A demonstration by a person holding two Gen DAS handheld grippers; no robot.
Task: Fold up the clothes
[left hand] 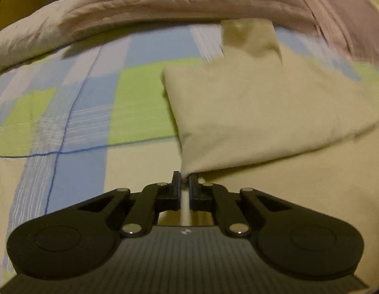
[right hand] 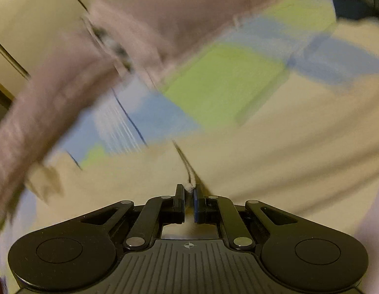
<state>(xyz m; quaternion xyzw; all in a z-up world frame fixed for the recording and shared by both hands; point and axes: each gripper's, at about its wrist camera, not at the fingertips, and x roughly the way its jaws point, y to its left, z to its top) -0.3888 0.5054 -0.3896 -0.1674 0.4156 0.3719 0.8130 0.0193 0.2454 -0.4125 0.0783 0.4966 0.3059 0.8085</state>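
The left tool [left hand: 185,177] pinches a corner of the cream garment [left hand: 263,112], which spreads ahead and to its right over the checked bedsheet [left hand: 91,103]. The right tool [right hand: 188,188] pinches a cream fabric edge [right hand: 189,186] directly at its tips. A mauve quilt [left hand: 164,2] lies beyond.
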